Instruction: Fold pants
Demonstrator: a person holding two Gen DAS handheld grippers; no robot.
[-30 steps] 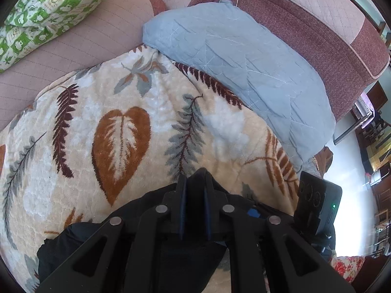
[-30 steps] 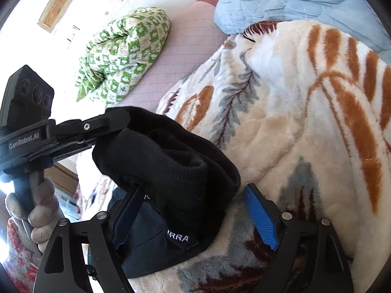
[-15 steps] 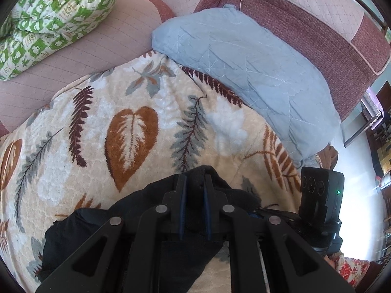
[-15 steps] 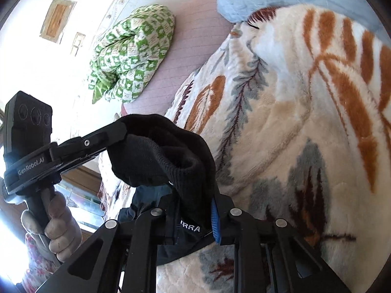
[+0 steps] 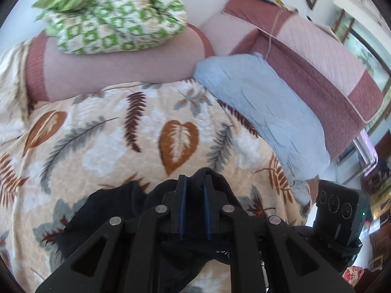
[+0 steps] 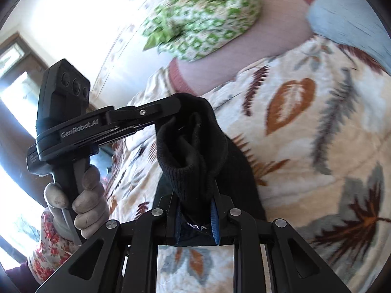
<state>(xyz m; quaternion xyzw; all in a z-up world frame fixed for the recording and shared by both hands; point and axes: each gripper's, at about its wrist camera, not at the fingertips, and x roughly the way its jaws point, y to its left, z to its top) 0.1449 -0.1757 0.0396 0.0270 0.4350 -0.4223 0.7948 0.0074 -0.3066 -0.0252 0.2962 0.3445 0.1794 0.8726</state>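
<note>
Holding the black pants [image 6: 195,161] up with both grippers above the leaf-pattern blanket [image 6: 317,171].

The right gripper [image 6: 195,219] has its blue pads pressed together on a thick ribbed fold of the pants. The left gripper [image 5: 194,190] is also clamped on the dark cloth, and a gloved hand [image 6: 80,202] holds its handle. Behind the blanket lie a light blue pillow [image 5: 264,112] and a green-and-white bundle [image 5: 114,17] on the pink sofa [image 5: 330,73].

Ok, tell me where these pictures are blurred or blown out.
Left wrist view: the green bundle and blue pillow are smeared by motion; the pants stay sharp. Right wrist view: the window side is blown out white, and the blanket is softly blurred.
</note>
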